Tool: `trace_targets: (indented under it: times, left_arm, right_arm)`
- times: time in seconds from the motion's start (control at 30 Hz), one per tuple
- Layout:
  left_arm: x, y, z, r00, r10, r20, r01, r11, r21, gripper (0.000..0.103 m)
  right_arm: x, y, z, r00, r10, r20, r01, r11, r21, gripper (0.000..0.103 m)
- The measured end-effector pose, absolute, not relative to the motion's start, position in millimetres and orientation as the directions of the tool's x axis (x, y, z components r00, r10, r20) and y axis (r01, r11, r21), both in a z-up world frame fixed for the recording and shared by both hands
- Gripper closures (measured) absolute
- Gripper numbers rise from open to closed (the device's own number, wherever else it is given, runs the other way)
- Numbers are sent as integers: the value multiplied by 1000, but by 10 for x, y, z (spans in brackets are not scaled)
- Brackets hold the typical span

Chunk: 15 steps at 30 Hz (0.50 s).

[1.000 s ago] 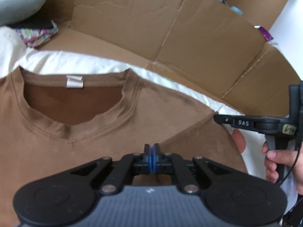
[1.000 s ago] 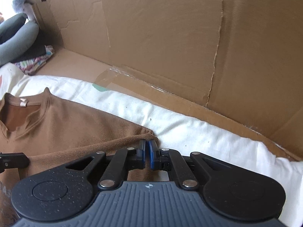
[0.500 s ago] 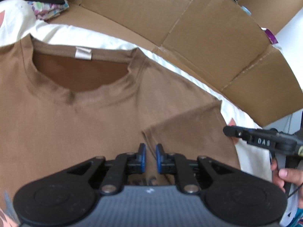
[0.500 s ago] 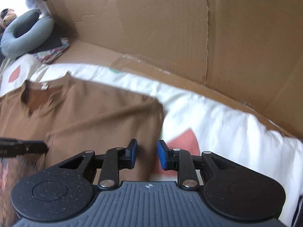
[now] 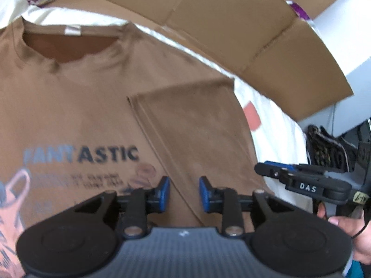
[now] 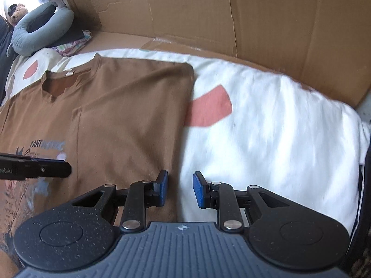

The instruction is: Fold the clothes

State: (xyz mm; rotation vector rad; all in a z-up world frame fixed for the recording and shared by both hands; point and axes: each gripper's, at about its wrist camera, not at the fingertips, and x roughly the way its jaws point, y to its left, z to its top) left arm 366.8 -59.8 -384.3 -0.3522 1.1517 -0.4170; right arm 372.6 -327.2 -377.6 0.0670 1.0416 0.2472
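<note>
A brown T-shirt [image 5: 81,88] with a "FANTASTIC" print lies face up on a white sheet [image 5: 276,139]. Its right sleeve [image 5: 192,120] is folded inward over the chest, leaving a straight side edge [image 6: 185,106]. My left gripper [image 5: 184,194] hovers over the sleeve's lower part. Its jaws are opening, with no cloth pinched between them. My right gripper [image 6: 180,190] is open above the shirt's folded edge, where brown cloth meets the sheet [image 6: 266,127], and it holds nothing. Each gripper shows in the other's view: the right gripper [image 5: 263,169], the left gripper [image 6: 67,168].
Cardboard walls [image 6: 255,23] rise behind and to the right of the sheet. A grey neck pillow [image 6: 34,37] and a patterned cloth [image 6: 71,46] lie at the far left. A person's hand [image 5: 347,229] grips the right tool's handle. Dark items [image 5: 329,148] sit beyond the sheet's right edge.
Both grippers were shut on the sleeve a second ago. They have let it go, opened, and drawn back toward the shirt's lower part. The sleeve now lies flat, folded over the chest.
</note>
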Motion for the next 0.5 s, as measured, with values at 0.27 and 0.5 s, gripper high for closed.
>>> trace_targets:
  times: [0.27,0.5]
  left_arm:
    - [3548,-711,-3832,318,-504,-803,161,864,-478,72]
    - [3455,-860,-3774,306,-536,-786,214,844,-492,77]
  right_arm:
    - [3485,-3222,-3793,470,195,-861,-178,976,124,73]
    - [3333,-3208,-3690,505,122,-855,-157,986,48,73]
